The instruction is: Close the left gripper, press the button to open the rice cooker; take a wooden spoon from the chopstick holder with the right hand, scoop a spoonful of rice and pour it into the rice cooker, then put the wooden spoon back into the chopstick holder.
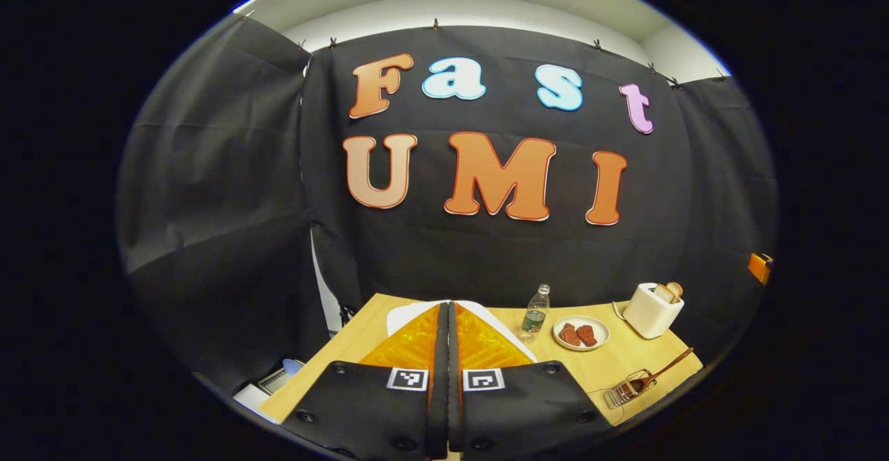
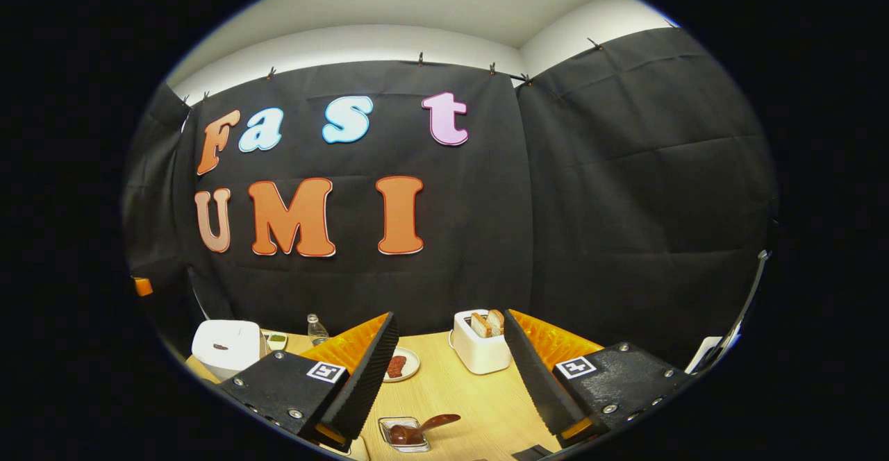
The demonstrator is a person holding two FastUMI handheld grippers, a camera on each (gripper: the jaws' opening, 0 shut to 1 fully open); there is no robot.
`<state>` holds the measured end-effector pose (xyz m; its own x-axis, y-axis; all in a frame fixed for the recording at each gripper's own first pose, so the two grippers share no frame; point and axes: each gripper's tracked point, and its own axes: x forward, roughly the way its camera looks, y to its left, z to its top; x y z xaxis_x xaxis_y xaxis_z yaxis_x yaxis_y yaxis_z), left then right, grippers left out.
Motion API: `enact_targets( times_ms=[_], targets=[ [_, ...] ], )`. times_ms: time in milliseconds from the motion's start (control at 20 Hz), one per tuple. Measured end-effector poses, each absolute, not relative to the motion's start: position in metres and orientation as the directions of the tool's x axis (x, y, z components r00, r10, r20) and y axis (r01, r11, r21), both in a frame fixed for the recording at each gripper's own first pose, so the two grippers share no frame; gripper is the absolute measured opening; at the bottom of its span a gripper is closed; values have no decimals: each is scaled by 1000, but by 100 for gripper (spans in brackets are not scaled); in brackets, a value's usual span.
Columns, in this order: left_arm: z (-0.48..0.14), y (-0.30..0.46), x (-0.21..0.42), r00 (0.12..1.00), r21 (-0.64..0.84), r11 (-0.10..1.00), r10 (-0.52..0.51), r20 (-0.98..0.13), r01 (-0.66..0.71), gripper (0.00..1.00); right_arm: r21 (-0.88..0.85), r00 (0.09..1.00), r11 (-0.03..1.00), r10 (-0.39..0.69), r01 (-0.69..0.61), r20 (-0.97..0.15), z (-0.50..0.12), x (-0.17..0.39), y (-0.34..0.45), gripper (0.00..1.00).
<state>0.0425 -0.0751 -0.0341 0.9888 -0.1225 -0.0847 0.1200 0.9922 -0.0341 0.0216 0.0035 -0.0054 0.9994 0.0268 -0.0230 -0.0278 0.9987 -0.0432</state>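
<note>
In the left gripper view my left gripper (image 1: pixel 448 308) is shut, its jaws pressed together with nothing between them. It hovers over the white rice cooker (image 1: pixel 406 315), which it mostly hides. In the right gripper view the rice cooker (image 2: pixel 226 346) stands at the far left of the table with its lid down. The wooden spoon (image 2: pixel 420 428) lies in a small clear holder (image 2: pixel 397 423) near the front edge, below my open right gripper (image 2: pixel 450 316), which holds nothing. The same spoon (image 1: pixel 660 371) and holder (image 1: pixel 625 391) sit at the lower right of the left gripper view.
On the wooden table (image 2: pixel 472 398) stand a white toaster (image 2: pixel 480 343) with toast, a plate of red meat pieces (image 2: pixel 401 365), a water bottle (image 2: pixel 317 329) and a small dish (image 2: pixel 276 341). Black cloth walls close in the back and sides.
</note>
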Motion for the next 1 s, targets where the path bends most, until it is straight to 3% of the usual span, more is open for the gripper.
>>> enact_targets(
  times_ms=[600,1000],
  targets=[
    [-136,-119,135,929,1,979,-193,-315,204,5,-88,994,995,-59,51,-93,-29,28,-22,94],
    [-183,-127,161,879,-29,975,-213,-426,222,5,-119,982,984,-145,131,-119,-37,23,-43,94]
  ],
)
